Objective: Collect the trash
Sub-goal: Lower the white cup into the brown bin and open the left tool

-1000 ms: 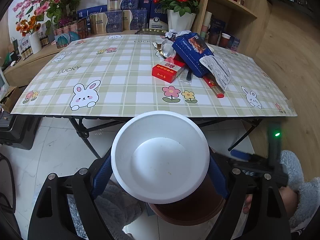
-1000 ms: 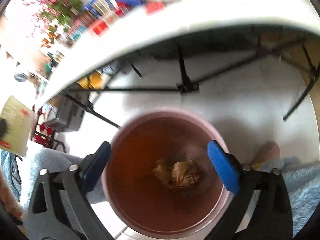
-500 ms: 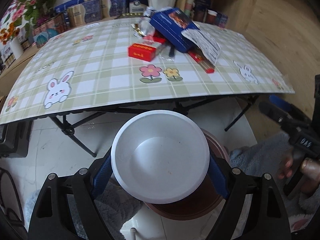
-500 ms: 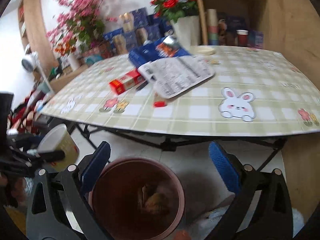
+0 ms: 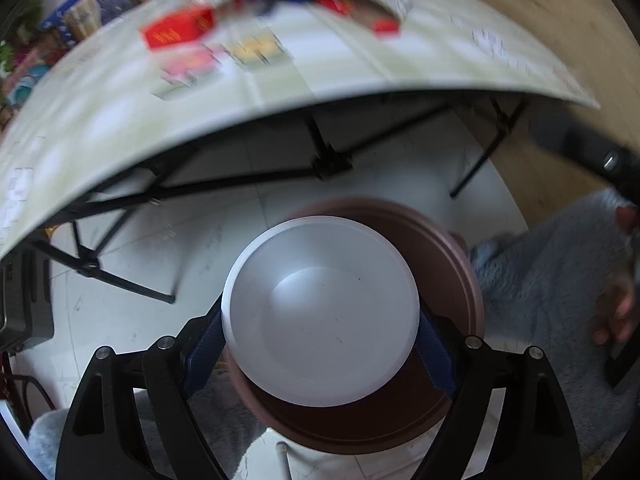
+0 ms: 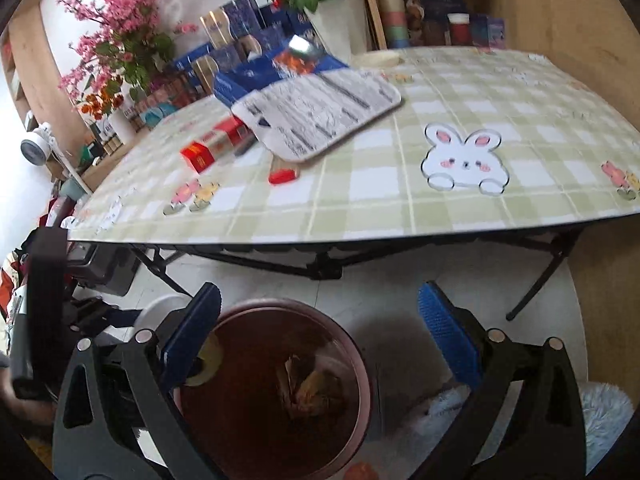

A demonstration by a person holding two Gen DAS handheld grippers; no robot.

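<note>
My left gripper (image 5: pixel 320 338) is shut on a white paper cup (image 5: pixel 320 308), its blue pads (image 5: pixel 202 346) pressing the rim on both sides. The cup's mouth faces the camera, and it hangs directly over a brown trash bin (image 5: pixel 452 264) on the floor. In the right wrist view the same bin (image 6: pixel 360 364) holds crumpled trash (image 6: pixel 308 388), and the cup (image 6: pixel 158 308) shows at its left rim. My right gripper (image 6: pixel 320 332) stands open above the bin with nothing between its fingers. A red box (image 6: pixel 216 148), a blue packet (image 6: pixel 260 74) and a white printed packet (image 6: pixel 316 108) lie on the table.
The folding table (image 6: pixel 440 200) with a green checked bunny cloth stands just beyond the bin, its black legs (image 6: pixel 324 268) close behind it. Flower vases and boxes line the back. Wooden shelves rise at right. A person's fuzzy grey sleeve (image 5: pixel 552 280) is beside the bin.
My left gripper has sunk and tipped downward, bringing the cup from in front of the table to over the bin. My right gripper lifted from looking into the bin to facing the table.
</note>
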